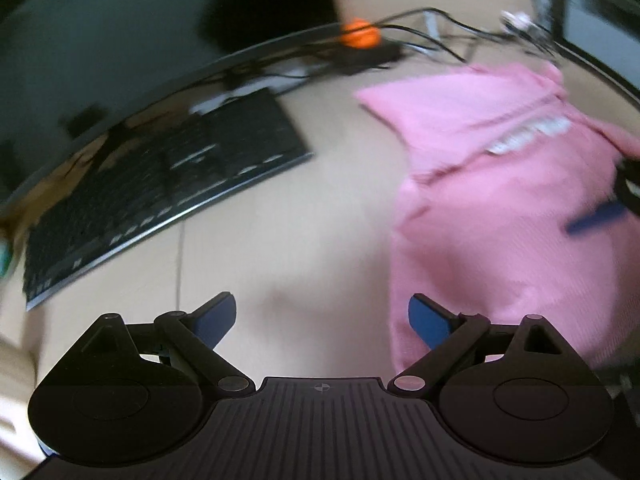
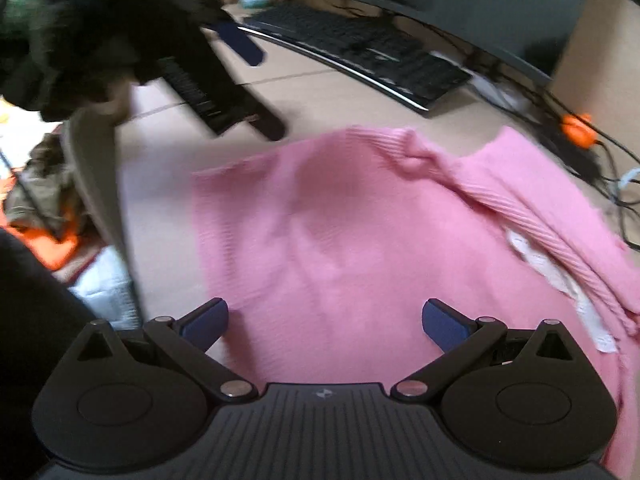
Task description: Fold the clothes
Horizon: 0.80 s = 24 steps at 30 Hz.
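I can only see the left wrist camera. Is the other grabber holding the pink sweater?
Observer: No. The right gripper is open above the pink knitted sweater, gripping nothing.
Operator: Is my grabber over the sweater too?
Observer: The right view shows the left gripper off the sweater's far edge, above the bare beige table.
Operator: Anything on the floor?
Observer: Yes, an orange and olive heap of cloth lies past the table's edge.

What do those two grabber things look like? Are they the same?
Yes, they match. The left gripper and right gripper are each black, with two round discs, jointed link arms with silver pins, and a ribbed plate bearing a small round mark. The fingers have blue pads. In the right view, the left gripper is seen from outside: a dark, blurred body with a blue-padded finger.
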Each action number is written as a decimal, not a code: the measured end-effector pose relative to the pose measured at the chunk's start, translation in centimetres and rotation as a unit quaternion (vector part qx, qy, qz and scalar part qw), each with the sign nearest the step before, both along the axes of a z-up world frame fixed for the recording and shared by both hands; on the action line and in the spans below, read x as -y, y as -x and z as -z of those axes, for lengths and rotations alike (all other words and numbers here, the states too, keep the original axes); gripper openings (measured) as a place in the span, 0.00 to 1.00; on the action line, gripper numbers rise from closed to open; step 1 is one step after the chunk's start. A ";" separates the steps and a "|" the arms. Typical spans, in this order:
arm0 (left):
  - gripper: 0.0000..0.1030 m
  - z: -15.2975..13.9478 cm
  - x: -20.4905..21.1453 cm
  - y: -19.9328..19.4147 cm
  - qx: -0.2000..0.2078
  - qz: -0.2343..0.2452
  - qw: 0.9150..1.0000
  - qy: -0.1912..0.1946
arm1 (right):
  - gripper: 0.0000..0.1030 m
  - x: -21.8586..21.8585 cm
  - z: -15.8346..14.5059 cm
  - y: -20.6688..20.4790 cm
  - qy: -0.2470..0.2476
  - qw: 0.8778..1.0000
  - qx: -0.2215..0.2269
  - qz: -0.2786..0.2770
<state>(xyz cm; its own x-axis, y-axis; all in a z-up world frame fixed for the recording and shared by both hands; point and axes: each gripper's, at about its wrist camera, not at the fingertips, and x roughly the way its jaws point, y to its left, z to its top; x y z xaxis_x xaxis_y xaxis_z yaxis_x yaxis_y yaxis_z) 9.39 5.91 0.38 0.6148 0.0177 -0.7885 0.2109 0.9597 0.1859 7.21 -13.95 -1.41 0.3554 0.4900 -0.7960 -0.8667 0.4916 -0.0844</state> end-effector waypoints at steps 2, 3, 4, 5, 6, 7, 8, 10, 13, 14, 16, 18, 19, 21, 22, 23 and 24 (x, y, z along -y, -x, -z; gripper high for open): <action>0.94 0.0 -0.1 -0.2 -0.006 -0.005 1.000 0.013 | 1.00 0.6 -0.5 -0.2 -0.004 1.000 0.005 0.010; 0.94 0.0 0.1 -0.2 -0.009 -0.001 1.000 0.018 | 1.00 1.1 -0.9 -0.3 -0.008 1.000 0.008 0.021; 0.94 0.0 0.5 -0.3 -0.009 0.009 1.000 0.020 | 1.00 1.6 -1.3 -0.3 -0.014 0.999 0.012 0.038; 0.94 0.1 1.1 -0.3 -0.008 0.021 1.000 0.020 | 1.00 2.6 -1.9 -0.7 -0.017 0.998 0.019 0.061; 0.94 0.0 1.8 -0.4 -0.004 0.035 0.999 0.019 | 1.00 4.0 -2.5 -1.0 -0.016 0.995 0.032 0.092; 0.94 0.0 2.6 -0.5 0.000 0.049 0.999 0.018 | 1.00 5.3 -2.9 -1.2 -0.008 0.991 0.051 0.125; 0.94 0.0 3.4 -0.7 0.004 0.060 0.998 0.014 | 1.00 6.7 -3.1 -1.5 0.003 0.984 0.071 0.161; 0.95 0.0 4.9 -1.3 0.015 0.079 0.997 0.002 | 1.00 9.5 -3.5 -2.1 0.026 0.967 0.107 0.229; 0.95 0.7 6.8 -3.1 0.025 0.087 0.995 -0.035 | 1.00 13.3 -2.6 -3.1 0.081 0.937 0.141 0.308; 0.95 1.0 7.4 -3.8 0.029 0.086 0.995 -0.052 | 1.00 14.2 -2.1 -3.3 0.104 0.929 0.150 0.321; 0.95 1.5 7.6 -5.1 0.032 0.079 0.993 -0.087 | 1.00 15.7 -0.9 -3.4 0.141 0.917 0.161 0.337; 0.95 2.1 7.6 -6.3 0.036 0.071 0.989 -0.126 | 1.00 17.0 0.1 -3.2 0.170 0.907 0.170 0.346; 0.96 2.3 7.5 -6.9 0.040 0.067 0.985 -0.154 | 1.00 17.5 0.4 -3.1 0.182 0.903 0.173 0.349; 0.96 2.4 6.9 -7.6 0.040 0.073 0.980 -0.180 | 1.00 18.6 0.6 -2.9 0.191 0.901 0.173 0.350; 0.96 2.0 6.8 -7.7 0.037 0.081 0.980 -0.177 | 1.00 19.0 0.6 -2.9 0.192 0.901 0.171 0.350; 0.95 1.5 6.6 -7.8 0.035 0.090 0.981 -0.168 | 1.00 19.2 0.2 -3.1 0.180 0.905 0.160 0.350; 0.95 0.8 6.6 -7.8 0.032 0.107 0.982 -0.155 | 1.00 19.3 -0.6 -3.5 0.150 0.915 0.142 0.346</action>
